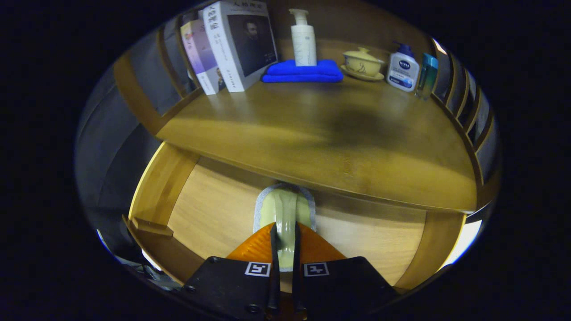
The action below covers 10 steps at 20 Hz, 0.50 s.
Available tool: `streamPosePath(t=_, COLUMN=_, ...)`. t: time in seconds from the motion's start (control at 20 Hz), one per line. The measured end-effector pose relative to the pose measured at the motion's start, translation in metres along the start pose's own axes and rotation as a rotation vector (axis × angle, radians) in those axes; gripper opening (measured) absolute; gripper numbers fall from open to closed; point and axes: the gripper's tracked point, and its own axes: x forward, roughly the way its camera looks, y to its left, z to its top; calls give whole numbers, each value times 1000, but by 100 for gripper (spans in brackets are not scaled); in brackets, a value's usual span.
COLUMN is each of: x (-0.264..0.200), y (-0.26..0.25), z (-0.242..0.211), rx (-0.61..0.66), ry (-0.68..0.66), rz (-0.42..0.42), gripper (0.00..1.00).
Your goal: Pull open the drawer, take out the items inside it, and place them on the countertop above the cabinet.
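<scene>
a wooden cabinet's countertop (312, 129) carries books (232, 44), a blue towel (303, 71), bottles and a lidded cup along its far edge. below it the drawer (214, 209) stands open. the gripper (285, 249) is pinched on a pale green cloth (285, 209) above the drawer floor — taken up, by my guess, but not yet set on the countertop.

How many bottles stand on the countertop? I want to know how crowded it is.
3: a white pump bottle on the blue cloth, another pump bottle beside the lidded cup, and a teal bottle next to it.
</scene>
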Motion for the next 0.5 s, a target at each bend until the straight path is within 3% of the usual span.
streamPosePath(t=0.5, x=-81, y=26, z=51, rx=3, ry=-222, rz=75, gripper=13)
